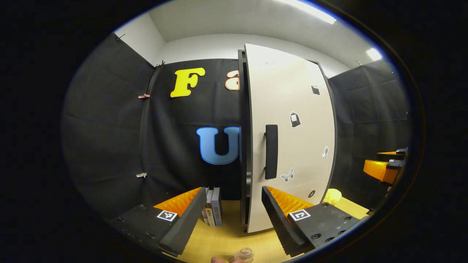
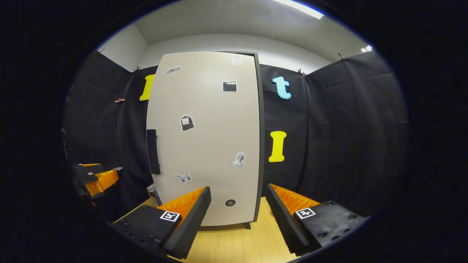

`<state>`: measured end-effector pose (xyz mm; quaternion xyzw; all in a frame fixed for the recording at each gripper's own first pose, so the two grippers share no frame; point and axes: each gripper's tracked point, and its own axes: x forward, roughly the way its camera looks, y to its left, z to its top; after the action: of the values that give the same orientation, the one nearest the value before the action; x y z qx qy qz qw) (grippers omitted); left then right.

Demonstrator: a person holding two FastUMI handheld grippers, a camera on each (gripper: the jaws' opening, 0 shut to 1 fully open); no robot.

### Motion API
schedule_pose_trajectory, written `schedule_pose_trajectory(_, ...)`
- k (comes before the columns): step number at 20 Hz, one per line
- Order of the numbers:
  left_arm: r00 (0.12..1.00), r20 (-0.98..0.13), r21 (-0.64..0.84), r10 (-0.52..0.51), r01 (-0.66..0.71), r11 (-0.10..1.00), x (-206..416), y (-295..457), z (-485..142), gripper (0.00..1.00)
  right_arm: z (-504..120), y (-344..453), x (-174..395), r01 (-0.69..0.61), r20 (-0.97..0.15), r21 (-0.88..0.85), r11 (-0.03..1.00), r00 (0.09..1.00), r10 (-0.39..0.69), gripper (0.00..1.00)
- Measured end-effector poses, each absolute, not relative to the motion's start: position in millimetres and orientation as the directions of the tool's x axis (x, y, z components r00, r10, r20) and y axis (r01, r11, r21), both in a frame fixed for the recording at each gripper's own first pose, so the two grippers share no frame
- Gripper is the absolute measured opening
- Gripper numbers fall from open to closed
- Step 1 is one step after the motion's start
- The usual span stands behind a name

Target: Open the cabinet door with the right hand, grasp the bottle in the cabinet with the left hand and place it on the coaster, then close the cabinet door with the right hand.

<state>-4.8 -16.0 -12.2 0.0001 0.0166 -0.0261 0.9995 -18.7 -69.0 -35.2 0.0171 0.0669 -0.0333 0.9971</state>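
Black cloth walls close in a booth with a pale wooden tabletop (image 2: 234,244), on which a tall cabinet (image 2: 204,138) stands with its light door shut. From the right gripper view, the right gripper (image 2: 237,215) hangs with its fingers spread wide and nothing between them, low in front of the door's lower edge and apart from it; the dark handle (image 2: 153,151) sits on the door's left side. From the left gripper view, the left gripper (image 1: 234,215) is likewise spread and empty, facing the cabinet's handle side. Just beside the cabinet, a few books (image 1: 213,206) stand upright on the table. Near the bottom edge a small clear glass piece (image 1: 244,254) lies on the wood; whether it is the coaster I cannot tell.
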Motion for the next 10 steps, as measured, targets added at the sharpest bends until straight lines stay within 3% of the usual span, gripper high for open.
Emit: schedule_pose_trajectory(10, 0.998, -0.035, 0.004, -0.058, 0.058, 0.998, -6.2, -18.8, -12.2, 0.95, -34.4, -66.7, -22.5, 0.062, -0.139, 0.043, 0.997, 0.989, -0.055, 0.98)
